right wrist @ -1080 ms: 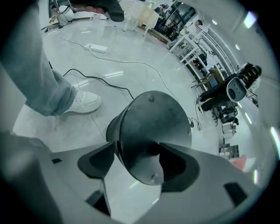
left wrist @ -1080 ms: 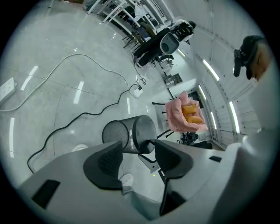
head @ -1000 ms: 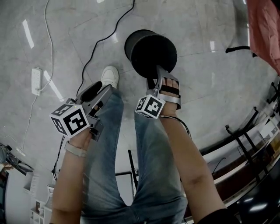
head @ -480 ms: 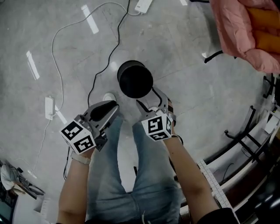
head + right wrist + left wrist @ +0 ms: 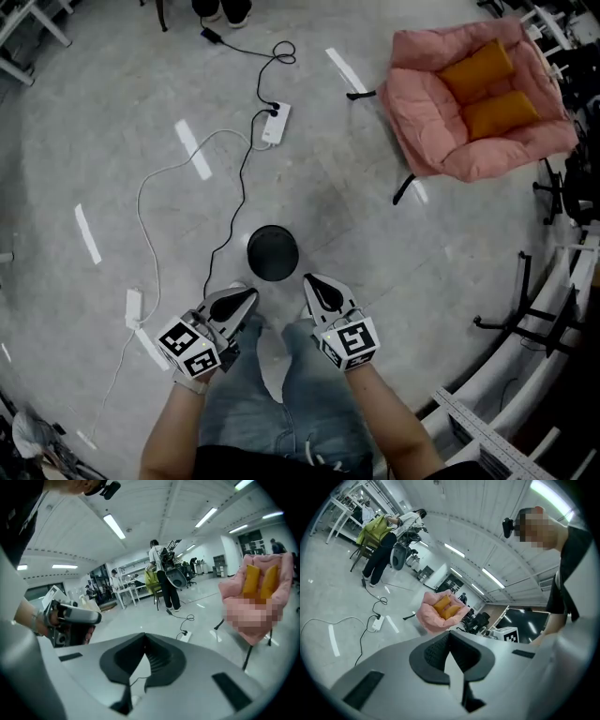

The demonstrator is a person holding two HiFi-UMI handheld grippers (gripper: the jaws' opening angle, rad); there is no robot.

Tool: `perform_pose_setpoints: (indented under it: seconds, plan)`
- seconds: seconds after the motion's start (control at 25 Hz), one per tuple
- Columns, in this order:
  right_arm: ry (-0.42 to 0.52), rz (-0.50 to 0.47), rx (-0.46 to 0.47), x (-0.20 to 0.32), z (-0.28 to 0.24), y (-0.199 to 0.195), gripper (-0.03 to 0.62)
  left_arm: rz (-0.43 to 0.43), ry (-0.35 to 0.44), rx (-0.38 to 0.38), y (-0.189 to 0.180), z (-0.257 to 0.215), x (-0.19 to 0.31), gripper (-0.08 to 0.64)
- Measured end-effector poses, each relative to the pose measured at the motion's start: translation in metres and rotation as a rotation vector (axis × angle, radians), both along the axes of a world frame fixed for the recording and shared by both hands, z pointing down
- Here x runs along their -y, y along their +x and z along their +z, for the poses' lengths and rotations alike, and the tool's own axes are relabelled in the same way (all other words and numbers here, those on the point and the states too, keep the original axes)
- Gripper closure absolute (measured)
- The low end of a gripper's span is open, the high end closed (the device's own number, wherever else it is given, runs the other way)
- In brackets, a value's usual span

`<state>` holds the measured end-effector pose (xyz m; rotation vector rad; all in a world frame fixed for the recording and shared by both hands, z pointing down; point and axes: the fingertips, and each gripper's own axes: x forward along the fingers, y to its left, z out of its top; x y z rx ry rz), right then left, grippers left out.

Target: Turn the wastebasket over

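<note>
Black wastebasket [image 5: 273, 253] stands on the floor [image 5: 403, 281] just ahead of the person's feet, touching neither gripper. Left gripper [image 5: 239, 300] and right gripper [image 5: 317, 289] hang above it, jaws just closed fully, nothing between them.

The person wears faded blue jeans [image 5: 281, 412] and a dark top [image 5: 234, 464], both at the lower middle of the head view, with a pale band [image 5: 190, 383] on the left wrist. The left gripper [image 5: 248, 298] and right gripper [image 5: 311, 281] are grey shells with black ribbed pads [image 5: 436, 653]. Each carries a white cube [image 5: 190, 349] printed with black square markers.
</note>
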<state>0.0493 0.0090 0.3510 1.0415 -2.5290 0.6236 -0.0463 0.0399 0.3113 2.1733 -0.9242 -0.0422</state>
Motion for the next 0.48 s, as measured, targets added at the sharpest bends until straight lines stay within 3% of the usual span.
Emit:
perform_pose_setpoints:
  seconds: [0.16,0.48]
  plan:
    - [0.026,-0.013,0.078,-0.011,-0.064,0.011,0.583,0.062,0.082,0.054,0.020,-0.054,-0.002,0.546]
    - [0.066,-0.023,0.142,-0.028,-0.172,0.029,0.583,0.140,0.155,0.078,0.056,-0.156,0.001,0.546]
